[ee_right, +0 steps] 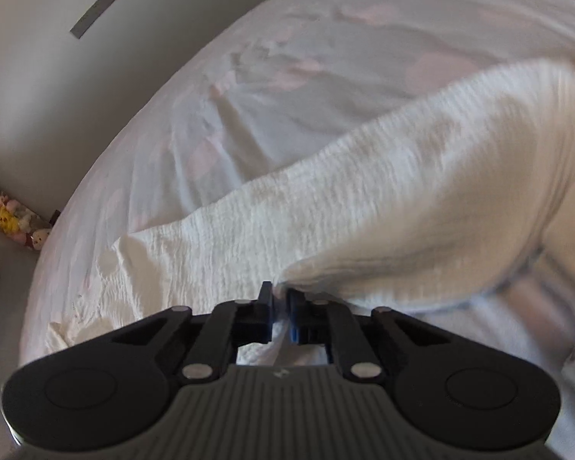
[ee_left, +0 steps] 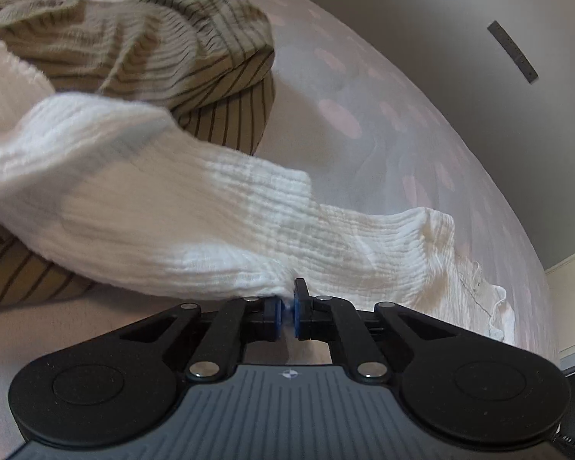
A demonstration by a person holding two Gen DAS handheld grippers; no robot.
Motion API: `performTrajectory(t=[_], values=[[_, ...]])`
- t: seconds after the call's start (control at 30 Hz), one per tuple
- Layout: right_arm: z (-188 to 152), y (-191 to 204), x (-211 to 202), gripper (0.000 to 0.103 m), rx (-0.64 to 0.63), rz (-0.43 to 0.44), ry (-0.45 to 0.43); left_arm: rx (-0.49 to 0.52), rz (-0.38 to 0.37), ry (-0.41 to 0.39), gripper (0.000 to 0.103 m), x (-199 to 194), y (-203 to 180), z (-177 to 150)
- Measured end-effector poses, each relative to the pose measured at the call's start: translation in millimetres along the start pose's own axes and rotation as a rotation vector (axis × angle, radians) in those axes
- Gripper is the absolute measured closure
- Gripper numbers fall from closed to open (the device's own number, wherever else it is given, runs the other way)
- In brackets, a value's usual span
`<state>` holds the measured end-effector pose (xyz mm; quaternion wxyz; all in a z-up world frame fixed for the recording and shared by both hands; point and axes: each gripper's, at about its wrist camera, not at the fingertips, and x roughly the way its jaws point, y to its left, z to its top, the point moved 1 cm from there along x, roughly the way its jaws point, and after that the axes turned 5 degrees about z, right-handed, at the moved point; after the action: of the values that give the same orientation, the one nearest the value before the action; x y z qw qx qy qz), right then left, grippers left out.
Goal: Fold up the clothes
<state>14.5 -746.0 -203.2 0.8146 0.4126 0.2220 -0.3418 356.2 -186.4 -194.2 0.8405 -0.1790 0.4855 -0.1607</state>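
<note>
A white crinkled garment [ee_left: 195, 214] lies on the bed, stretched between both grippers. My left gripper [ee_left: 286, 306] is shut on its near edge, cloth pinched between the blue pads. The cloth runs up and to the left, lifted off the bed. My right gripper [ee_right: 280, 310] is shut on another edge of the same white garment [ee_right: 383, 199], which rises to the upper right in a blurred fold. An olive striped garment [ee_left: 145, 57] lies in a heap behind the white one in the left wrist view.
The bed sheet [ee_left: 383, 122] is pale with faint pink spots and curves away to its edge. A grey wall [ee_left: 460, 19] stands beyond it. Small plush toys [ee_right: 11, 222] sit by the bed's left edge in the right wrist view.
</note>
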Motion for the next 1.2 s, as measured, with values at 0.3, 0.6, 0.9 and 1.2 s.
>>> performTrajectory(t=[0.3,0.6,0.9,1.2], values=[[3.0,-11.1,19.5,0.093,-0.1,-0.103,0.081,0.039,0.127,0.031,0.093,13.9,2.9,-4.5],[-18.4,10.9,-25.0,0.063,-0.193,-0.063,0.129,0.275,0.057,0.116,0.06,-24.3,-30.7,-15.8],[7.5,48.4,-0.5,0.061,-0.289,-0.016,0.11,0.466,0.073,0.016,0.06,-2.8,-90.0,26.9],[52.9,81.1,87.7,0.056,-0.478,-0.015,0.146,0.607,0.118,0.041,0.057,83.2,-120.3,49.0]])
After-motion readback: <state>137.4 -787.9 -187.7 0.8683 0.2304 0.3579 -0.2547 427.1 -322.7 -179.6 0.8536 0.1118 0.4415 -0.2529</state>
